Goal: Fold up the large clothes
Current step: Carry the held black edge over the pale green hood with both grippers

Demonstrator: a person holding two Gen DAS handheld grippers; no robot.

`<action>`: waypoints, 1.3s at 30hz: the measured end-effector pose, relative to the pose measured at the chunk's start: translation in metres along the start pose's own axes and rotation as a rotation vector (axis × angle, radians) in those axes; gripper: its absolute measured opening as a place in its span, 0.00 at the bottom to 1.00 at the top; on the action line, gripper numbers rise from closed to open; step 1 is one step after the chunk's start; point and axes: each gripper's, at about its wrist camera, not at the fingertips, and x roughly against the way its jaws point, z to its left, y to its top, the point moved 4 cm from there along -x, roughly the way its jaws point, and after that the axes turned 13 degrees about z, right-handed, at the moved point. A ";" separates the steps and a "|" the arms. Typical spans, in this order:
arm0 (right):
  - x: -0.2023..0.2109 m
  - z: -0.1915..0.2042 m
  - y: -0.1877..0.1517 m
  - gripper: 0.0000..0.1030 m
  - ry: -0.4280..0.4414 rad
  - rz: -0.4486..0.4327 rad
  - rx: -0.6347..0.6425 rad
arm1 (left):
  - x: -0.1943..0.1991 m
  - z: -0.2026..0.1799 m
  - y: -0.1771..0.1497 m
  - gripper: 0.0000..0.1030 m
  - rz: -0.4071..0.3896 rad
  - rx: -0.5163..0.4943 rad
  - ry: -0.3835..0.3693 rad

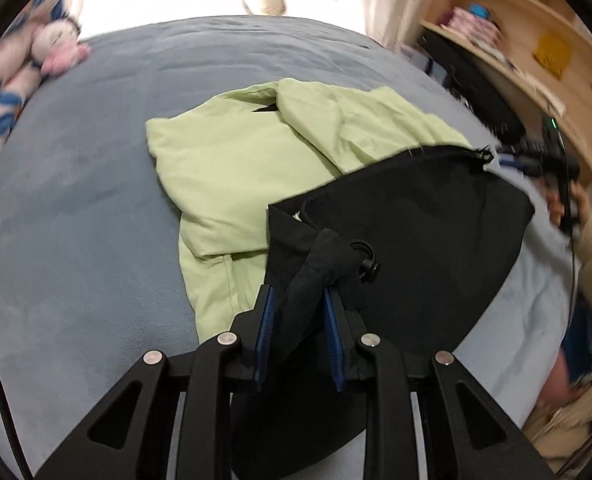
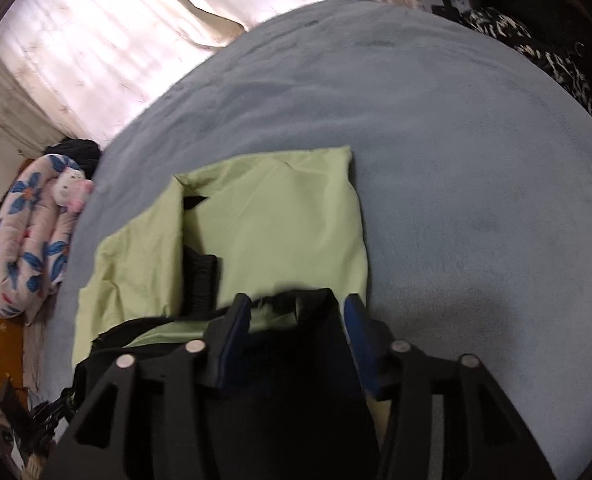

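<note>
Green-and-black jacket (image 1: 256, 168) on the grey bed (image 1: 76, 200).
Left gripper (image 1: 296, 316) clamps a bunched black fold; right gripper's (image 2: 296, 320) jaws stand apart around black cloth.

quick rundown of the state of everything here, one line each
black garment: half spread, one end over the green one, bunched by the cord stopper
light green garment: roughly folded, flat on the bed
left gripper: fingers closed on a bunched fold of the black garment
right gripper: fingers apart, black cloth between them
blue-grey bedcover: spread smooth
plush toy: lying at the bed's edge
</note>
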 end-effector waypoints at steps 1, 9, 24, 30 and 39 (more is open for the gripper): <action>0.001 0.001 0.000 0.49 0.007 0.001 0.013 | -0.001 0.005 0.002 0.22 -0.003 0.032 -0.027; -0.021 0.016 0.003 0.49 -0.088 0.046 0.139 | -0.006 0.033 0.011 0.22 -0.018 0.223 -0.180; -0.066 0.013 0.017 0.49 -0.043 0.137 0.153 | 0.010 0.050 0.013 0.53 -0.070 0.285 -0.400; -0.068 0.013 0.017 0.49 -0.024 0.138 0.142 | 0.014 0.043 0.012 0.67 -0.053 0.234 -0.403; -0.071 0.016 0.016 0.49 -0.051 0.141 0.163 | -0.016 0.037 0.008 0.67 0.092 0.086 -0.156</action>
